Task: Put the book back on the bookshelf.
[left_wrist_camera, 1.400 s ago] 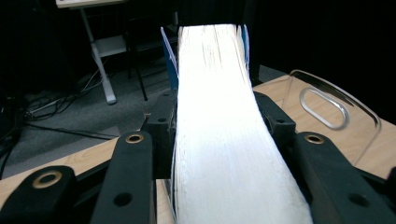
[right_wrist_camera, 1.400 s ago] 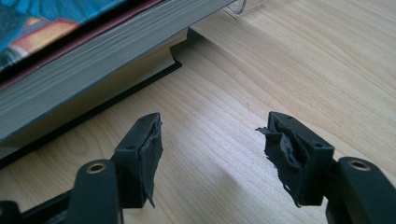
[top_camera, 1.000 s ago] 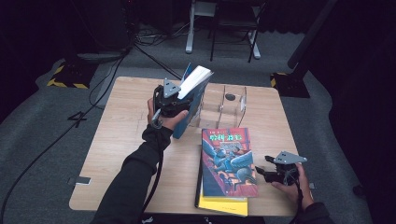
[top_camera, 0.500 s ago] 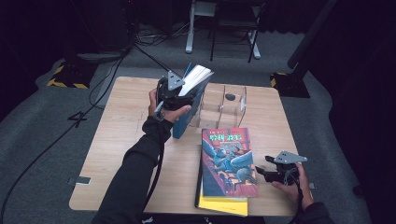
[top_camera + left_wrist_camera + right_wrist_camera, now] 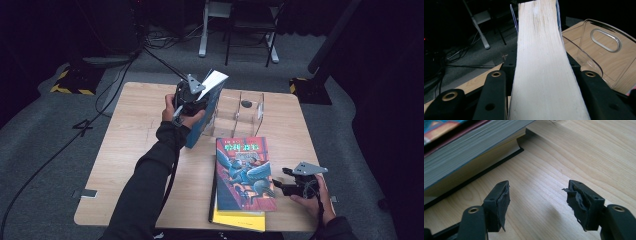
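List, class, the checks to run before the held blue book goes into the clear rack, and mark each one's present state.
1. Left claw gripping blue book: ok; jaws just closing on it.
2. Book raised off table: ok.
3. Clear rack slot beside book free: ok.
4. Book lined up with slot: cannot tell.
5. Right claw open, holding nothing: ok.
6. Right claw apart from book stack: ok.

Wooden table (image 5: 130, 150): book stack (image 5: 242, 175), clear organizer (image 5: 245, 112)

A blue-covered book (image 5: 206, 112) with cream pages, a red-and-blue illustrated book (image 5: 245, 172), a yellow one (image 5: 240, 220) beneath.
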